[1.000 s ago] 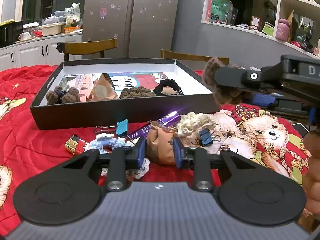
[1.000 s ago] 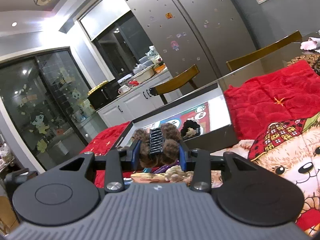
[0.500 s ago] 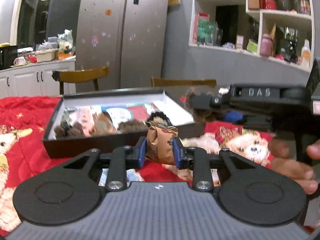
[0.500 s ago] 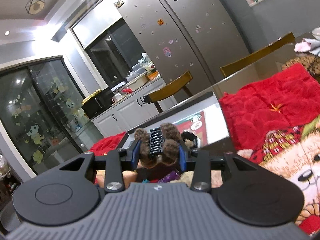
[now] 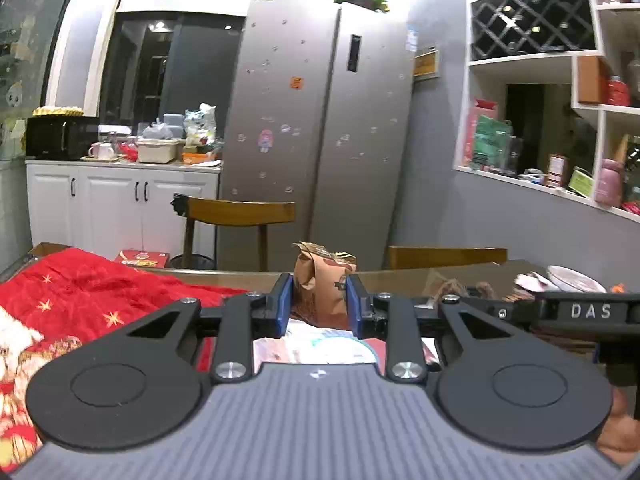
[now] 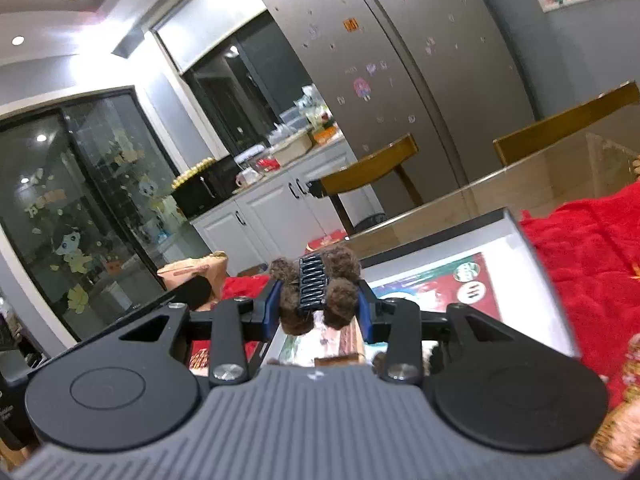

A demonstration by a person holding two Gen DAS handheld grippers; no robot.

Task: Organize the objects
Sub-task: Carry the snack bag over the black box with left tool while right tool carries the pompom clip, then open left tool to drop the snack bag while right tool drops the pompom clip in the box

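My left gripper [image 5: 319, 300] is shut on a small brown paper packet [image 5: 324, 280], held upright above the open box, whose printed floor [image 5: 320, 350] shows just below the fingers. My right gripper [image 6: 318, 304] is shut on a brown fuzzy hair claw clip [image 6: 316, 292] with black teeth, over the near left part of the black box with a white inside [image 6: 520, 240]. In the right wrist view the same paper packet [image 6: 200, 272] appears at the left. In the left wrist view the right gripper's black body [image 5: 580, 312] crosses at the right.
A red quilted cloth [image 5: 80, 292] covers the table on the left and lies also to the right of the box [image 6: 592, 248]. Wooden chairs [image 5: 240, 212] stand beyond the glass-topped table edge [image 6: 500, 196]. A plate [image 5: 576, 278] lies at the far right. A hand [image 5: 616, 428] shows at lower right.
My left gripper lifted the paper packet off the cloth and carried it up over the box. My right gripper moved with the hair clip toward the box, which now fills more of its view.
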